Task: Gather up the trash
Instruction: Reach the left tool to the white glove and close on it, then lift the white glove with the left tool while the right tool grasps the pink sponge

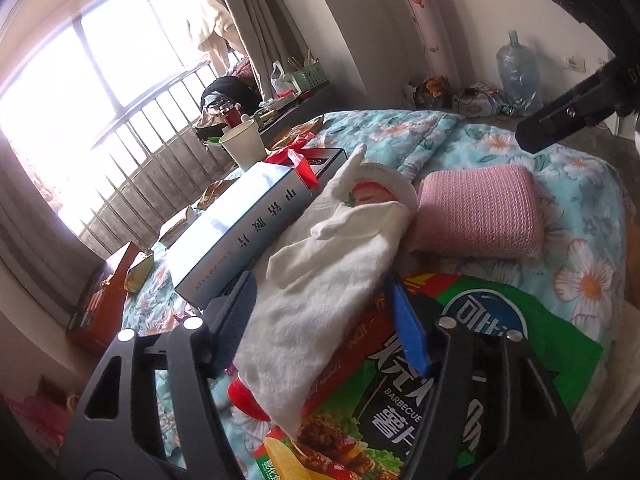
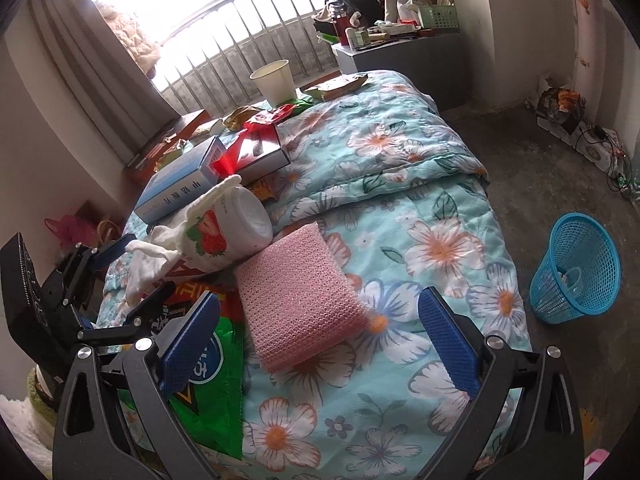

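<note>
On the bed with the flowered quilt (image 2: pixel 400 152), the left gripper (image 1: pixel 320 312) is low over a white cloth (image 1: pixel 316 280). Its jaws are partly apart with the cloth between them; I cannot tell whether the pads press on it. Under the cloth lies a green chip bag (image 1: pixel 400 400), near the bed's front edge. The right gripper (image 2: pixel 320 344) has its jaws wide apart around the near end of a pink knitted pad (image 2: pixel 296 304), not touching it. A blue waste basket (image 2: pixel 576 268) stands tilted on the floor, beside the bed's right edge.
</note>
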### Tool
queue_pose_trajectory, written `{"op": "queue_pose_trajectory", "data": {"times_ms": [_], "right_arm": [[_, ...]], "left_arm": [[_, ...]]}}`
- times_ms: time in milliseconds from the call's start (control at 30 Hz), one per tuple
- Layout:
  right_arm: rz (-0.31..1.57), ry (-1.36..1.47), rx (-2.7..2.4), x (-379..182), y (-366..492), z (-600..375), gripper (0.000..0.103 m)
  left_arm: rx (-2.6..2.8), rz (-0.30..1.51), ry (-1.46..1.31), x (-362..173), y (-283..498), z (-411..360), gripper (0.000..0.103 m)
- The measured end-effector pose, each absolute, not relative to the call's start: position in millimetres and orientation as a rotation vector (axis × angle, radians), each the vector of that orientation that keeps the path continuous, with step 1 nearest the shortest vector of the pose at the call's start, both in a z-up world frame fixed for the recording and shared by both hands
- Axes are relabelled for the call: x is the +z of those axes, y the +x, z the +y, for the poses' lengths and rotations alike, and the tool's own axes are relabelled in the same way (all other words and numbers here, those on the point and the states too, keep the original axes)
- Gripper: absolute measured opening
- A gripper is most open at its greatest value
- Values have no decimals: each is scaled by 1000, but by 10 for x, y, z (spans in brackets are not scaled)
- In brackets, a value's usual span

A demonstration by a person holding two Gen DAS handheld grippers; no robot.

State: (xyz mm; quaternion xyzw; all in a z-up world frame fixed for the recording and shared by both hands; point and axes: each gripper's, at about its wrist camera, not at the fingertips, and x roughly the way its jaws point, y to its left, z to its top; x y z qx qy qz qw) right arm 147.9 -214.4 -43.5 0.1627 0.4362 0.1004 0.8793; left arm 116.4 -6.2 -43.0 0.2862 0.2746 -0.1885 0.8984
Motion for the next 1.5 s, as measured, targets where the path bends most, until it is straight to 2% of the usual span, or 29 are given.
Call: {"op": "queue_pose_trajectory", "data": {"times_ms": [67, 133, 333, 467, 967, 1167, 1500], "right_arm": [[916, 340, 219, -446, 1495, -2135, 96], [919, 335, 241, -446, 1519, -2103, 96], [959, 298, 321, -470, 1702, -1930, 96], [1002, 230, 357, -532, 1850, -1738, 96], [1047, -34, 280, -715, 1916, -1408, 96], [1057, -19, 253, -759, 1853, -1495, 82], [1041, 103, 242, -685, 1626, -1740, 80]], "left_arm": [[-398, 580, 575, -432, 1187, -31, 43], [-417, 585, 535, -379, 1194, 24, 40], [-428, 588, 454, -248, 1216, 199, 11], [-409, 560, 402, -130, 1223, 318, 3], [-374, 409, 202, 374, 1168, 642, 2], [-387, 384, 149, 501, 1125, 709, 2], [-409, 390, 128, 535, 1095, 703, 2]]}}
